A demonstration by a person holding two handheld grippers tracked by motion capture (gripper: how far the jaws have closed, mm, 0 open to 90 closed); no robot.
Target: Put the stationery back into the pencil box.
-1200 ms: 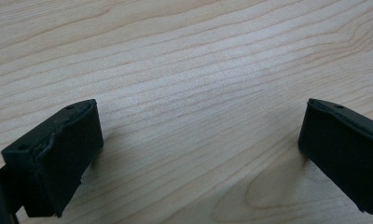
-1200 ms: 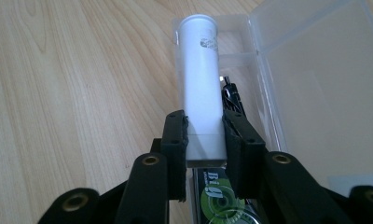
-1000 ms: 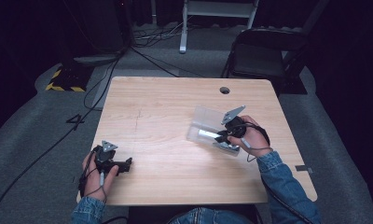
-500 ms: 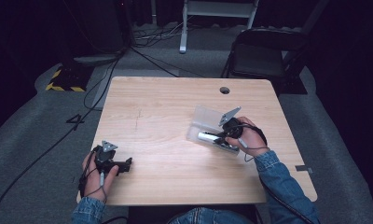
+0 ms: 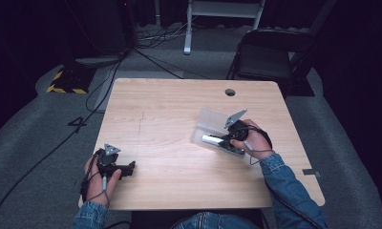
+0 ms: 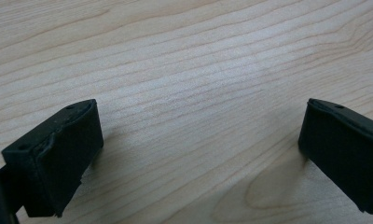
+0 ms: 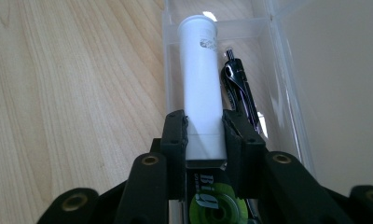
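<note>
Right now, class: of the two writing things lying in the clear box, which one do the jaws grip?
The fat white marker. The right gripper has its jaws closed on its sides, while the thin black pen lies free beside it in the clear box.

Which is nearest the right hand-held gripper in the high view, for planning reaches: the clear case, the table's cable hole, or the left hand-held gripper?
1. Clear case: the right hand-held gripper is inside it.
2. Cable hole: farther back, near the table's far edge.
3. Left hand-held gripper: far across, at the near-left corner.
</note>
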